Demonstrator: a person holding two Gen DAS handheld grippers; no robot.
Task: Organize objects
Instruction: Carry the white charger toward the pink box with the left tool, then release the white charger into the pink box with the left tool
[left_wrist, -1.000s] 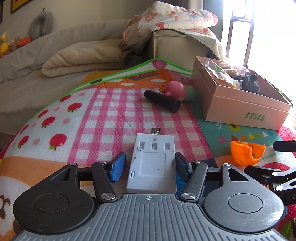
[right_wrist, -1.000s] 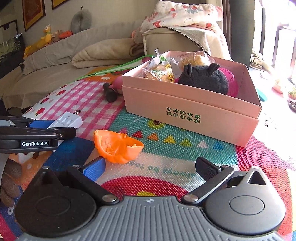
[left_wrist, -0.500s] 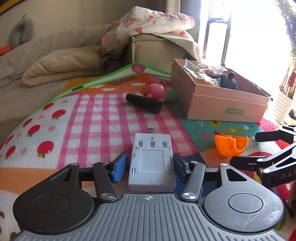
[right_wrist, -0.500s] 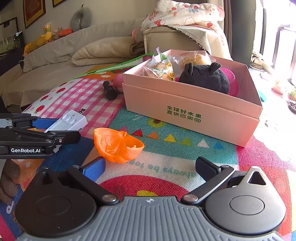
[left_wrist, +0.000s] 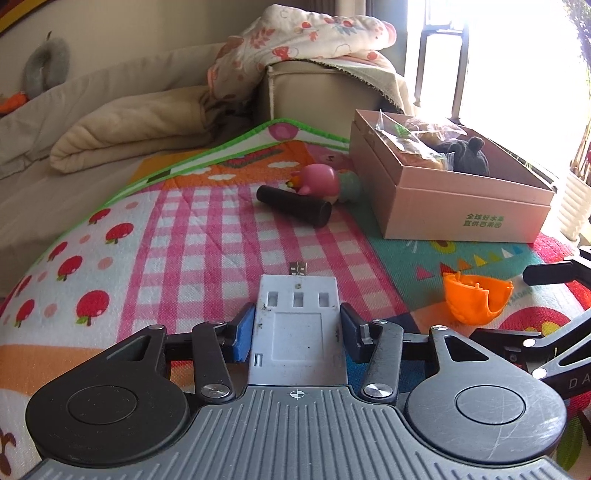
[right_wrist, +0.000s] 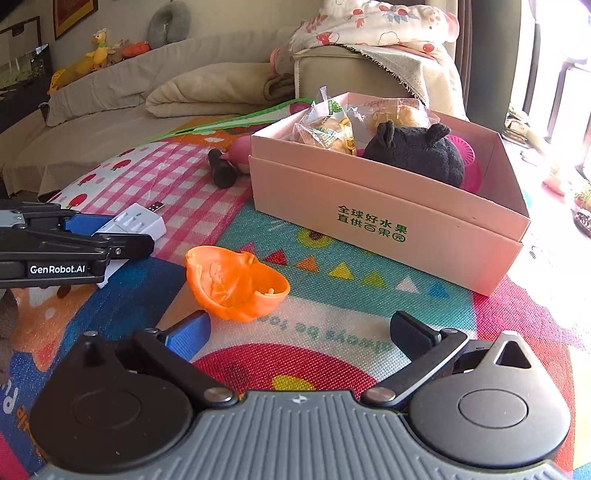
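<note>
Through the left wrist camera, I am pinching a white USB charger block (left_wrist: 298, 325) in my left gripper (left_wrist: 297, 328), the blue pad (left_wrist: 244, 334) and the black pad (left_wrist: 350, 328) pressing on its long flat sides while its metal plug points ahead, low over the patterned play mat (left_wrist: 207, 240). It looks rigid and light, smooth plastic that could slide, so I judge the mid-body side grip to be the right hold. Beyond it, a black cylinder (left_wrist: 294, 209) is lying touching a pink toy figure (left_wrist: 317, 181), beside the pink cardboard box (left_wrist: 461, 210); an orange plastic shell (left_wrist: 474, 301) is sitting to the right. Through the right wrist camera, my right gripper (right_wrist: 297, 334) is hanging with its jaws spread wide and holding nothing, just short of that orange shell (right_wrist: 236, 284), which is lying open side up on the mat. Thin, hollow and probably flexible, it would take best at the rim, gently. The box (right_wrist: 388, 221) behind it is already holding snack packets (right_wrist: 327, 127) and a black plush toy (right_wrist: 417, 157), and is likely where the loose items belong.
</note>
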